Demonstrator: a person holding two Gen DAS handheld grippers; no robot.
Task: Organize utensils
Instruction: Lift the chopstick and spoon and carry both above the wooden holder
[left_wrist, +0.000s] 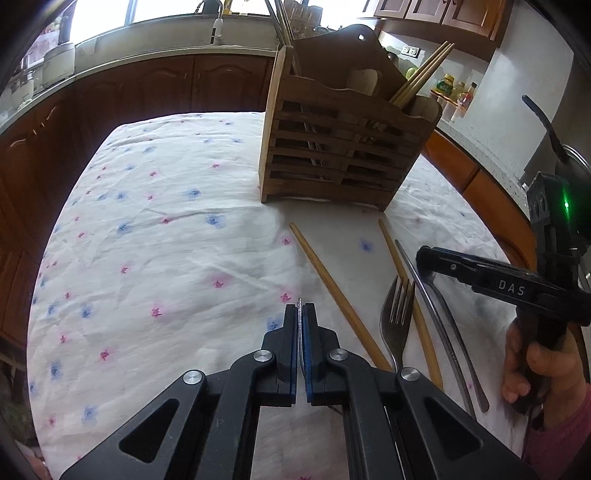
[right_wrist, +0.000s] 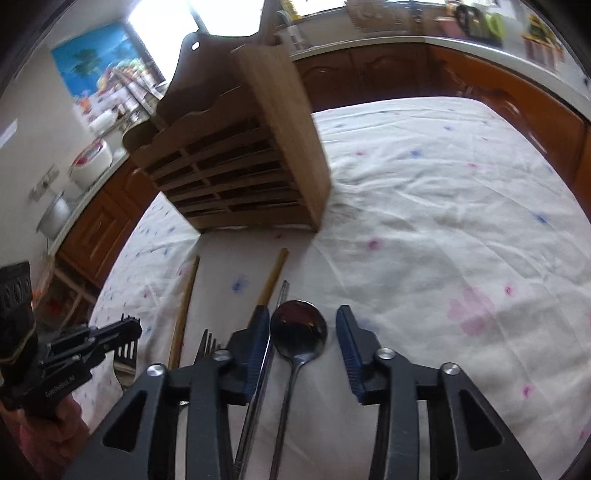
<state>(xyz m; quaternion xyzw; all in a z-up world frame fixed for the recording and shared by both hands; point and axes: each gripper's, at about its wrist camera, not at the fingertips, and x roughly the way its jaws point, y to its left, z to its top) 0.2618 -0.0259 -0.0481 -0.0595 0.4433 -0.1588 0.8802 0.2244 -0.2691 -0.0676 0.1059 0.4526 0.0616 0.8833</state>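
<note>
left wrist view: left tool (left_wrist: 302, 317) clamped on a thin metal utensil (left_wrist: 300, 332) seen edge-on between its pads; kind cannot be told. wooden caddy (left_wrist: 343, 147) stands far on the cloth-covered surface (left_wrist: 166, 229), chopsticks (left_wrist: 421, 74) in its right compartment. near right on the cloth: two loose chopsticks (left_wrist: 332, 288), a fork (left_wrist: 397, 317).

right wrist view: right tool (right_wrist: 303, 325) apart, fingers either side of a spoon (right_wrist: 298, 332) lying on the cloth; metal chopstick (right_wrist: 271, 332) just left of it. caddy far left.
</note>
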